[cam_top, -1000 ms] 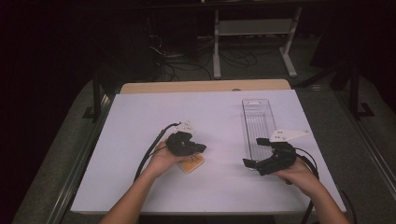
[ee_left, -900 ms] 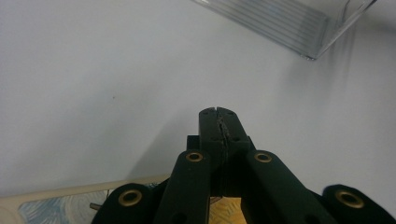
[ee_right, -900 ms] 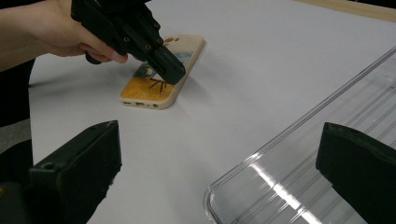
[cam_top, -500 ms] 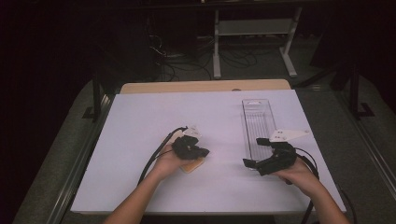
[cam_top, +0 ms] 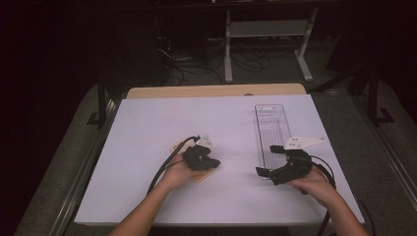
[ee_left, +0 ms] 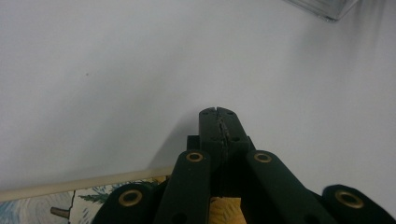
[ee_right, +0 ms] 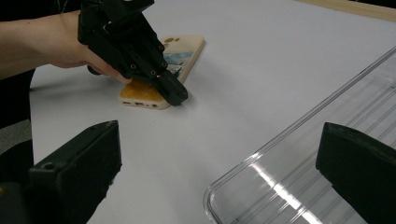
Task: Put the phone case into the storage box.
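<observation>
A phone [cam_top: 199, 176] in a cream case with a painted picture and an orange end lies flat on the white table cover [cam_top: 147, 128]. My left gripper [cam_top: 215, 162] lies low over the phone, jaws shut with nothing between them. In the right gripper view the left gripper [ee_right: 177, 97] has its tip down at the phone's [ee_right: 187, 49] long edge near the orange end. The left gripper view looks past the shut tips [ee_left: 218, 112], with the phone [ee_left: 42, 207] at the bottom left. My right gripper [cam_top: 269, 160] stands open at the near end of a clear plastic tray [cam_top: 271, 123]. Its jaws straddle the tray's corner [ee_right: 261, 186] without touching it.
The long clear tray holds nothing and runs away from me on the right half of the table. A wooden table edge [cam_top: 216, 91] shows beyond the white cover. A metal stand [cam_top: 268, 29] and cables sit on the dark floor behind.
My left gripper has crept slightly to the right over the phone, staying shut. The right gripper has kept still.
</observation>
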A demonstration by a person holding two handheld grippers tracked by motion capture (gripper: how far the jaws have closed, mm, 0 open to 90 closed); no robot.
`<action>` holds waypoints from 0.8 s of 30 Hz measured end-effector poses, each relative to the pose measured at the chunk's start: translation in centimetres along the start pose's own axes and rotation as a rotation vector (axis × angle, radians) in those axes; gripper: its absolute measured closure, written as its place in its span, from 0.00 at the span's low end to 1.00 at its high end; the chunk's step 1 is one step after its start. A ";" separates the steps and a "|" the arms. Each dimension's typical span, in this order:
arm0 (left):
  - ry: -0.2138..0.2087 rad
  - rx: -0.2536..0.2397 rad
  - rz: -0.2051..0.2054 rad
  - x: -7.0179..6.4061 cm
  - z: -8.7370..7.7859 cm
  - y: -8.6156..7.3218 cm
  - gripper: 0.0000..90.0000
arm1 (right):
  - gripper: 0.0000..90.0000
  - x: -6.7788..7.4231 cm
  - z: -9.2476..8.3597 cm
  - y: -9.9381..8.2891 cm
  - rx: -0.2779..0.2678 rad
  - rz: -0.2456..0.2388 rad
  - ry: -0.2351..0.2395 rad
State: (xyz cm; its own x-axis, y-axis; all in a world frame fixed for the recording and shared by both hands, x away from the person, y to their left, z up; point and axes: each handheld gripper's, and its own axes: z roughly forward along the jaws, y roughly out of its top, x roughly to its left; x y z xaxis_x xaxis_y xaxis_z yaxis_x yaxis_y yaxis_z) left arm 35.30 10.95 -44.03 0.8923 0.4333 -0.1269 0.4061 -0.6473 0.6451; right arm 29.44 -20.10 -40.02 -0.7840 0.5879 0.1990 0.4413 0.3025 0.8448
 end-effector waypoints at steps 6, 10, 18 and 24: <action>0.022 0.041 0.026 -0.4 -0.7 -0.4 1.00 | 0.00 0.0 0.0 0.0 0.001 0.001 0.000; 0.028 0.050 0.020 -0.7 -1.2 -0.8 1.00 | 0.00 0.0 0.0 0.0 0.000 0.002 0.000; 0.035 0.075 0.016 -0.7 -2.1 -1.7 1.00 | 0.00 0.0 0.0 0.0 -0.004 0.003 0.000; 0.034 0.072 0.003 -0.9 -2.3 -2.0 1.00 | 0.00 0.0 0.0 0.0 -0.003 0.007 0.002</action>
State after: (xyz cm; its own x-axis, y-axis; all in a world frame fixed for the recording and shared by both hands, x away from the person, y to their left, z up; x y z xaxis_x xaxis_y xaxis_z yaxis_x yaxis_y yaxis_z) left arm 33.26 13.32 -43.42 0.8866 0.4518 -0.0987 0.4180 -0.6916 0.5890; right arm 29.46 -20.12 -40.02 -0.7820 0.5883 0.2060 0.4453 0.2959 0.8451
